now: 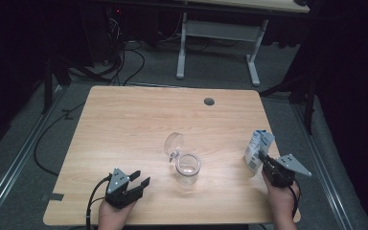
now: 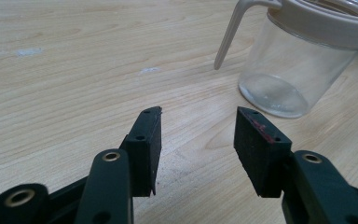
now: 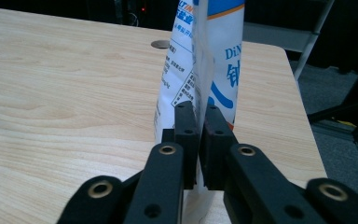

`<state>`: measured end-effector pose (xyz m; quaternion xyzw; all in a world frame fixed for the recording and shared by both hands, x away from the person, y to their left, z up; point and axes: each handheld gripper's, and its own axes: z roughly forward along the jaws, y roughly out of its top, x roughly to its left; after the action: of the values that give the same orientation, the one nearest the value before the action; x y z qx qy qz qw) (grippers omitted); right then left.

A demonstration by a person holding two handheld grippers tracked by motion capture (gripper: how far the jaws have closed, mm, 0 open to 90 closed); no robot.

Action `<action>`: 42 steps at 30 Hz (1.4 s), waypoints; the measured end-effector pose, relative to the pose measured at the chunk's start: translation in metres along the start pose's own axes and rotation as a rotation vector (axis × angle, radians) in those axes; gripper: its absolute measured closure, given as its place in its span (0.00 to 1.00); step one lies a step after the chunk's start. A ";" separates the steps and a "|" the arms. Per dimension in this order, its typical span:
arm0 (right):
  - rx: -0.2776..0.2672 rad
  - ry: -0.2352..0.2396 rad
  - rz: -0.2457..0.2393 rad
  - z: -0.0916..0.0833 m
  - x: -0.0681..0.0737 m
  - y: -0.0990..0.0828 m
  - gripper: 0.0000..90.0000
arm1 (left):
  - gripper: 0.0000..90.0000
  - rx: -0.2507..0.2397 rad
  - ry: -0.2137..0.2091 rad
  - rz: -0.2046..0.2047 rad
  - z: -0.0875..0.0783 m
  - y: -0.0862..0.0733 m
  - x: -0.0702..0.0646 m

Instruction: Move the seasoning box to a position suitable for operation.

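A dark room surrounds my wooden table [image 1: 124, 120]. My right gripper [image 3: 199, 116] pinches the edge of a white-and-blue pouch [image 3: 205, 56] standing at the right edge; its print is cut off, only "DiN" legible. My left gripper [image 2: 198, 133] gapes empty, near the clear open-lidded jar [image 2: 303, 56].

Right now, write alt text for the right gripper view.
The right gripper has its two black jaws pinched shut on the edge of a white and blue printed pouch, which stands upright on the light wooden table. A round cable hole lies near the table's far edge.
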<state>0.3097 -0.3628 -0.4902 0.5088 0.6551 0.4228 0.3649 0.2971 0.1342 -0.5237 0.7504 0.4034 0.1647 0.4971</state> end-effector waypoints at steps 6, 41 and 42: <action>0.001 0.020 -0.005 -0.001 -0.001 0.000 1.00 | 0.57 -0.005 -0.009 0.007 0.001 0.000 -0.002; 0.001 0.245 -0.017 -0.020 0.031 0.015 1.00 | 0.55 -0.059 -0.071 0.057 0.007 0.006 -0.017; 0.001 0.245 -0.017 -0.020 0.031 0.015 1.00 | 0.55 -0.059 -0.071 0.057 0.007 0.006 -0.017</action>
<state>0.2905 -0.3348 -0.4704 0.4481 0.6992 0.4784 0.2854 0.2934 0.1159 -0.5193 0.7520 0.3588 0.1638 0.5281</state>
